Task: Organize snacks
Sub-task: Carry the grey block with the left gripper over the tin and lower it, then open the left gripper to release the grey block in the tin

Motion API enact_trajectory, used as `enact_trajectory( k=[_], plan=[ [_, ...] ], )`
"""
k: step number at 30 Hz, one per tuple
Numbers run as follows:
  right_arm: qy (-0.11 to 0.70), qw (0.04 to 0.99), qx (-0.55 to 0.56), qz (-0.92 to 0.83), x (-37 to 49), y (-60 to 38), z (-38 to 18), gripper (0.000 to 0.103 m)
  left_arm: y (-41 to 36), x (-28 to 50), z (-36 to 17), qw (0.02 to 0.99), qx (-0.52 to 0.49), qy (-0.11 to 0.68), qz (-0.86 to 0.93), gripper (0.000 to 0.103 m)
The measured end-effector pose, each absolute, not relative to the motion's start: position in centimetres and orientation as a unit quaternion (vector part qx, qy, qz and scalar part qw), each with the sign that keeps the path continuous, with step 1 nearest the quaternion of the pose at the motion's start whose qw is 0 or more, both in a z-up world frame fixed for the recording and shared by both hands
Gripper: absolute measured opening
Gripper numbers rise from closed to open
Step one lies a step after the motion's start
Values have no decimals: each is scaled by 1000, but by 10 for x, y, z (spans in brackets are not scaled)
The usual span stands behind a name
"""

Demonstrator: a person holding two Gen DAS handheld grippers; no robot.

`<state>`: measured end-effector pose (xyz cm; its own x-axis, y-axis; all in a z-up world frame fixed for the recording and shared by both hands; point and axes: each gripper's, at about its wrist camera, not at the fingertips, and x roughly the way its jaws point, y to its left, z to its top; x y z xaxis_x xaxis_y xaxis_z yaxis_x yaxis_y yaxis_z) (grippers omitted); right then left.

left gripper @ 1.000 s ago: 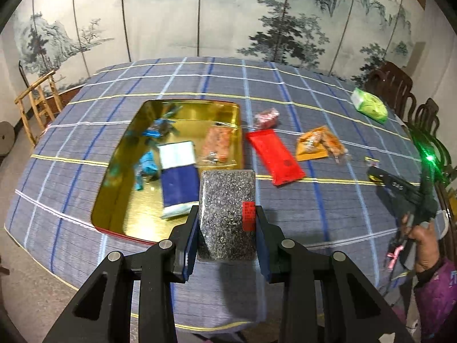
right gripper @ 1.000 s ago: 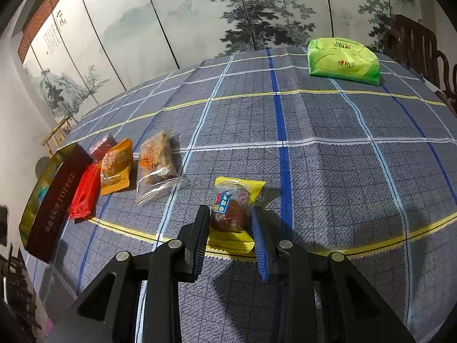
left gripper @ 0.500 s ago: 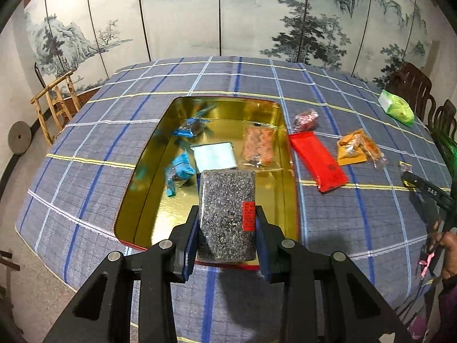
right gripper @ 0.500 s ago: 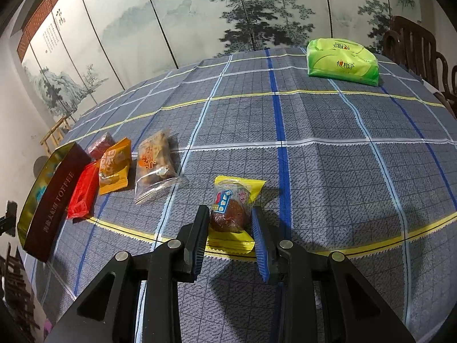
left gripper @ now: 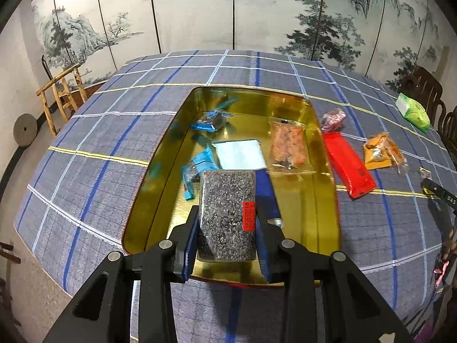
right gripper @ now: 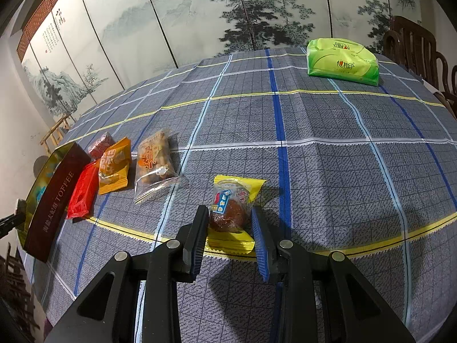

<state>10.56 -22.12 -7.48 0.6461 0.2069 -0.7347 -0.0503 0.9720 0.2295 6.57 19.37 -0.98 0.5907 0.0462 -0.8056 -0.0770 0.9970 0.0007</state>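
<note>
My left gripper (left gripper: 227, 228) is shut on a dark speckled snack pack (left gripper: 227, 214) with a red label, held above the near end of the gold tin (left gripper: 142, 200). The tin holds blue candy packs (left gripper: 210, 121), a blue and white pack (left gripper: 240, 154) and an orange clear pack (left gripper: 287, 145). My right gripper (right gripper: 230, 231) stands with its jaws around a yellow wrapped cake (right gripper: 231, 211) that lies on the cloth; the pads look close to it or touching.
A red pack (left gripper: 350, 170), an orange pack (left gripper: 381, 150) and a pink candy (left gripper: 332, 118) lie right of the tin. A green pack (right gripper: 341, 61) lies far back. A clear snack bag (right gripper: 152, 164) lies left of the cake. Wooden chairs stand around the table.
My left gripper has carried the speckled pack left and forward, from beside the tin to over its near end. The right gripper has stayed around the yellow cake.
</note>
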Motion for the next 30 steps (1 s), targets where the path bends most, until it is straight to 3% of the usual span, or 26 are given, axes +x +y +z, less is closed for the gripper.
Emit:
enact_trajectory(
  k=[21, 30],
  plan=[
    [415, 902, 94, 71, 106, -221, -74, 31, 213, 81, -35, 882, -18, 467, 62, 32],
    [415, 902, 94, 71, 106, -221, -74, 31, 202, 76, -22, 897, 14, 436, 74, 34]
  ],
)
